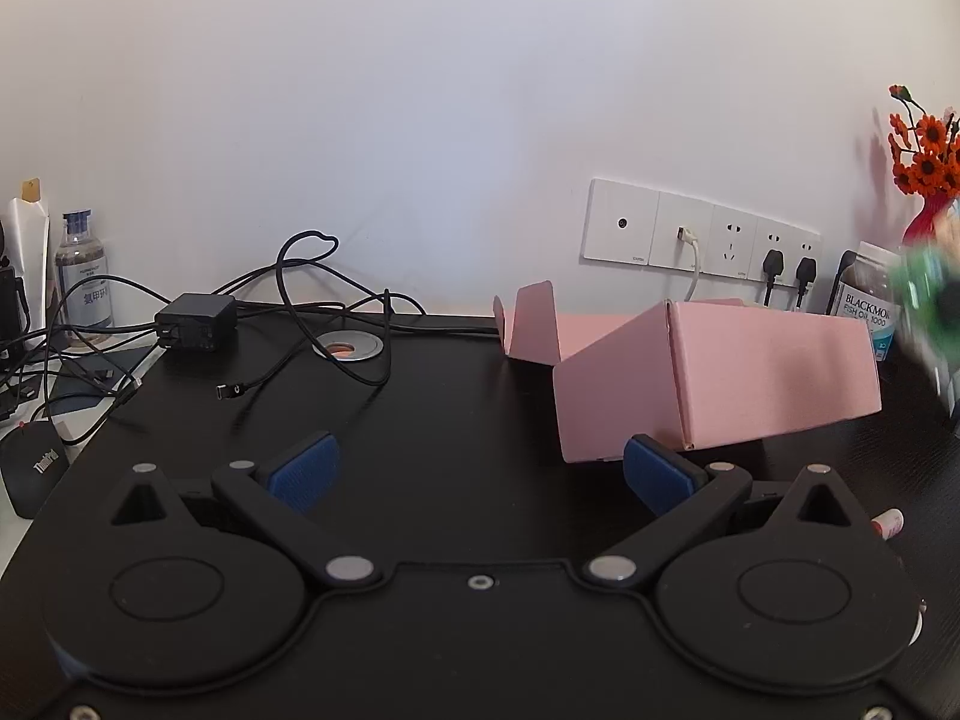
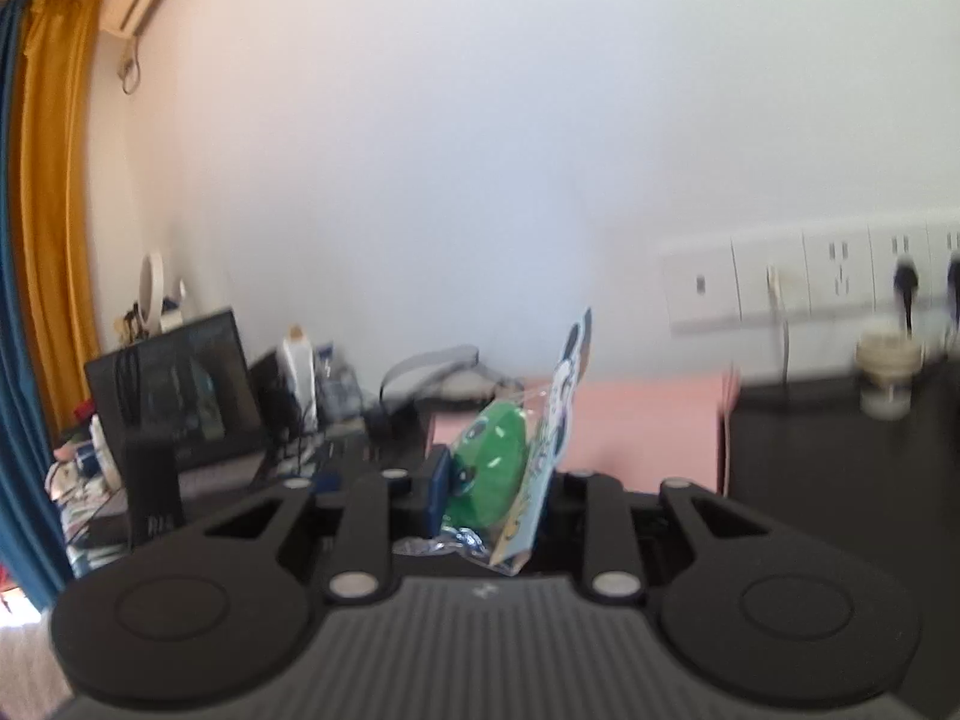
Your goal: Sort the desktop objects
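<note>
Green toy packet [image 2: 501,468] blurred, pinched in right tongs [image 2: 492,480]; left tongs [image 1: 480,474] wide, pink box [image 1: 714,378] nearby.

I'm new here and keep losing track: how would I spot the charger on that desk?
Find the black desk under the white wall. At its back left, amid tangled cables, left of the pink box, sits the charger: the only small black cube there.

A green toy [image 2: 495,468] in a clear packet with a cartoon backing card stands upright, clamped between the right gripper's [image 2: 498,480] fingers. Behind it a pink box [image 1: 714,372] lies open on the black desk [image 1: 432,408], its flaps raised.
</note>
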`<move>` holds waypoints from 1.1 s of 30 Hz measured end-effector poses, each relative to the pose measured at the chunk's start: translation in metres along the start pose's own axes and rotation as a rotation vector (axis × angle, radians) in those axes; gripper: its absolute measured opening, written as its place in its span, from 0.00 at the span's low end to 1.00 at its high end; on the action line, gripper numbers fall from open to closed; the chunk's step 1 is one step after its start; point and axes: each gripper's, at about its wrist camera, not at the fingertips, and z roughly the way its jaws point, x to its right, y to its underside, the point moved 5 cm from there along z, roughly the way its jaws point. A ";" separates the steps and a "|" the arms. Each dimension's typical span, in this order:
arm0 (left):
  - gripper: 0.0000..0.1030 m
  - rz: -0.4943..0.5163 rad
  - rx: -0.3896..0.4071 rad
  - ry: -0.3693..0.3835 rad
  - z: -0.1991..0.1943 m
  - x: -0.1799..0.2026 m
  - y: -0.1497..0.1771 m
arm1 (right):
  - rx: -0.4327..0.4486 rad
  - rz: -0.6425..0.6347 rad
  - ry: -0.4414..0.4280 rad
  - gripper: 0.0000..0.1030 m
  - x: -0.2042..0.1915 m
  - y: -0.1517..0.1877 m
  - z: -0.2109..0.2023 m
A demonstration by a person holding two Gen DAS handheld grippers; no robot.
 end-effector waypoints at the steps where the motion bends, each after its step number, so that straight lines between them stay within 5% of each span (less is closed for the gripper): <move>1: 1.00 -0.002 0.000 0.000 0.000 0.000 0.000 | 0.030 -0.027 0.013 0.25 -0.002 -0.010 0.003; 7: 1.00 -0.017 0.001 0.001 0.000 -0.003 0.000 | 0.102 -0.131 0.146 0.25 0.002 -0.026 0.048; 12: 1.00 -0.021 0.001 0.001 0.000 -0.004 0.001 | 0.044 -0.013 0.186 0.25 0.026 -0.006 0.072; 33: 1.00 0.007 0.012 -0.005 -0.002 0.000 0.001 | -0.059 0.041 0.141 0.25 0.020 0.028 0.064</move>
